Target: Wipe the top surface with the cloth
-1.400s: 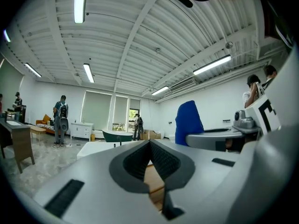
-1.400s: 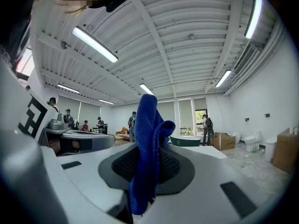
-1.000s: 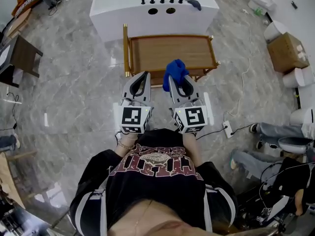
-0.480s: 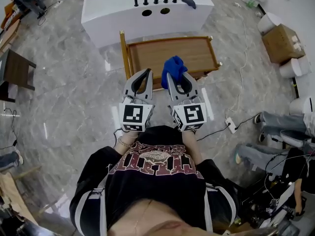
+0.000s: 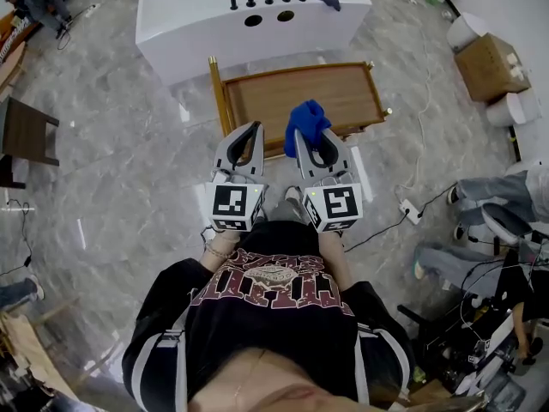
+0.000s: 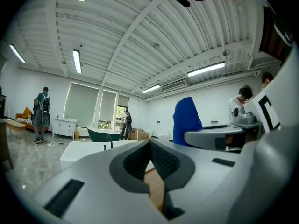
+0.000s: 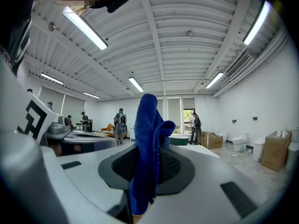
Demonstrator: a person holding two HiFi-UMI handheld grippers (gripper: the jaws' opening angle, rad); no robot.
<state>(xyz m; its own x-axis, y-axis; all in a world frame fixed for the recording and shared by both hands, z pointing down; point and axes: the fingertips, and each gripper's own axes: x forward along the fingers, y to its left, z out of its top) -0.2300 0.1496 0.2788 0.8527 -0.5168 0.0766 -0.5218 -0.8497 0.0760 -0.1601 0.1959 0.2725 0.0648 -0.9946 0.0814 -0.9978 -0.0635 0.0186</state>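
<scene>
The left gripper (image 5: 252, 130) hangs over the near edge of the brown wooden surface with a brass-coloured frame (image 5: 343, 93), its jaws pressed together on nothing. Just to its right, the right gripper (image 5: 303, 137) has its jaws clenched on the blue microfibre cloth (image 5: 307, 117), which stands bunched above that same near edge — apparently clear of the wood. The cloth is in hand, but wiping looks not yet begun — the whole top remains.

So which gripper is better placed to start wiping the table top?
The right gripper: its jaws hold the blue cloth over the wooden table's near edge. The left gripper is shut and empty.
</scene>
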